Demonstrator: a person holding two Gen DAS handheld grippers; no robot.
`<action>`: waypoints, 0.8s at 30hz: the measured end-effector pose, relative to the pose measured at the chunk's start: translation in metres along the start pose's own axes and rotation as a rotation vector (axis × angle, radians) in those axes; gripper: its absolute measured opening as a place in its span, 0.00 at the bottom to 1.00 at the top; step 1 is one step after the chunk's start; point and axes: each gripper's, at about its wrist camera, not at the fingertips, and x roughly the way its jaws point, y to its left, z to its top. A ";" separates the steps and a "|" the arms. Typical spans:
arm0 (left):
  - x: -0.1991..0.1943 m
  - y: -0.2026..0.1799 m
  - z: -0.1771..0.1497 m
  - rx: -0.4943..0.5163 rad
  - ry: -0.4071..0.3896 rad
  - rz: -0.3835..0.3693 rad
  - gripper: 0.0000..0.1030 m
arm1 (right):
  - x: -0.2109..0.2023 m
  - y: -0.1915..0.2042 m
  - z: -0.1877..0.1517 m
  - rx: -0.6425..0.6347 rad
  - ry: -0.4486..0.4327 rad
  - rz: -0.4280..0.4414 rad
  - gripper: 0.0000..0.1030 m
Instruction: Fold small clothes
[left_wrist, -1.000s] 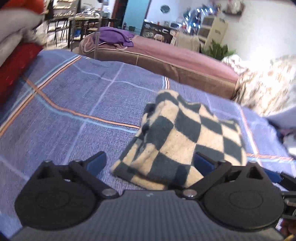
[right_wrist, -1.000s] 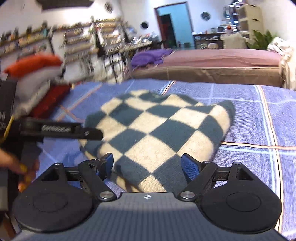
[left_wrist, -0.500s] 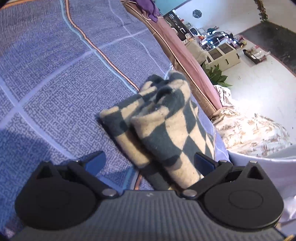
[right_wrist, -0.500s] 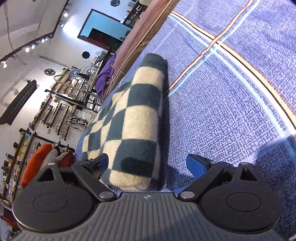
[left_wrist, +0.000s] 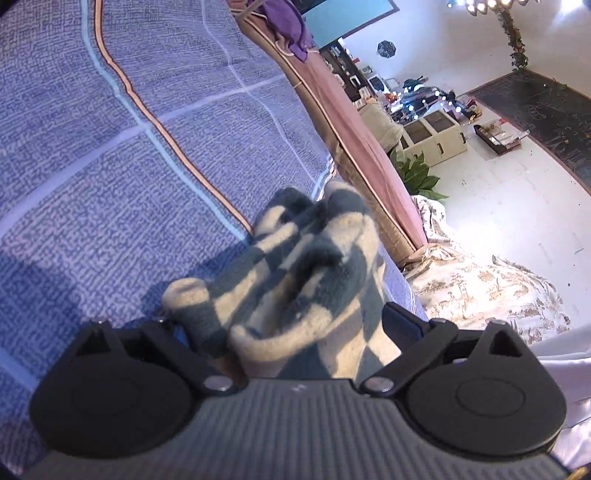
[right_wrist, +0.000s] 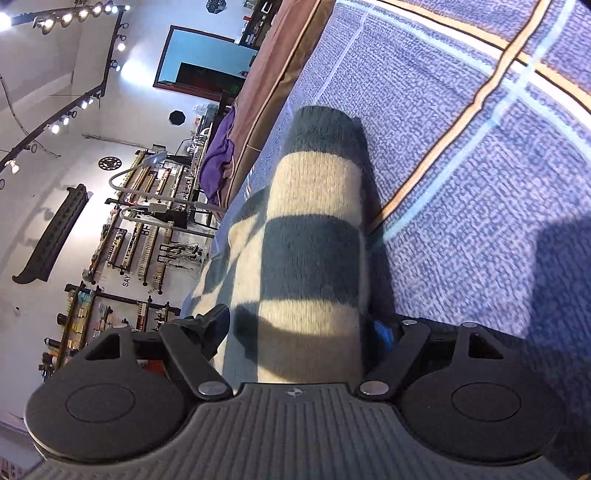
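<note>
My left gripper (left_wrist: 291, 325) was closing around the checkered cloth (left_wrist: 295, 266); the right gripper (right_wrist: 299, 332) seemed clamped on its fold.

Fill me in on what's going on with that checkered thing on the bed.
A person is folding a small checkered cloth on a blue plaid bedspread, with a handheld tool in each hand. Each tool has come in at one end of the folded bundle. The left tool straddles its bunched end, jaws closing. The right tool has the smooth folded end between its jaws; whether they pinch it is unclear.
</note>
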 end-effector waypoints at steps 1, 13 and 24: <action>0.003 0.001 0.001 -0.007 -0.010 0.000 0.84 | 0.004 0.003 0.000 -0.019 0.003 -0.005 1.00; 0.024 0.001 0.007 -0.042 0.005 -0.012 0.40 | 0.006 0.004 -0.003 -0.120 0.003 -0.035 0.74; -0.035 -0.094 -0.032 0.240 0.083 -0.099 0.35 | -0.119 0.055 -0.034 -0.330 -0.167 0.048 0.63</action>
